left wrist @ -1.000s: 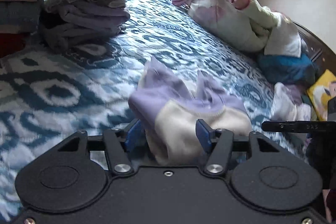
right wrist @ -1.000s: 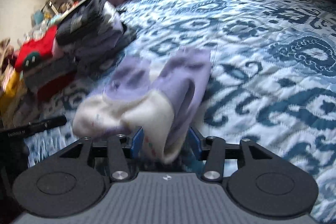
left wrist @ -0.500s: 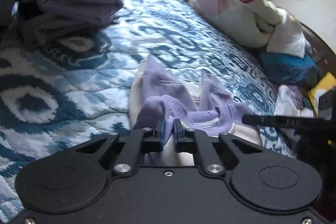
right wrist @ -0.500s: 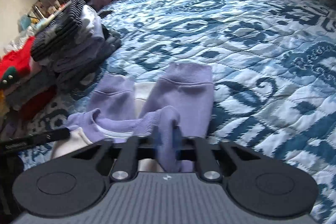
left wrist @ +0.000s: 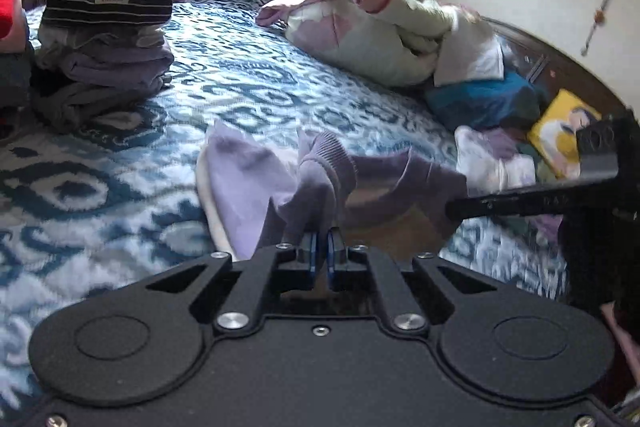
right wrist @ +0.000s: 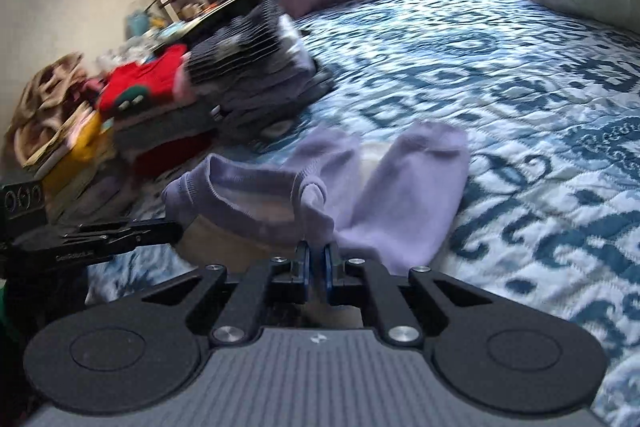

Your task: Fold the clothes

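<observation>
**Both grippers pinching a purple top**

We see the left gripper [left wrist: 320,247] and right gripper [right wrist: 316,251] each closed tight on the neckline of a purple top [right wrist: 412,187]. It is lifted at the collar, its sleeves seemingly resting on the blue quilt [right wrist: 520,67]. Folded stack [left wrist: 104,39] well apart.

Sweatshirt [left wrist: 312,183] neckline now lifted, stretched.

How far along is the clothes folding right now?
Done: a folded stack sits on the bed. In hand: both grippers, left and right, pinch the purple sweater at its neckline. Left: finishing this fold, plus unfolded clothes at the bed's edge.
</observation>
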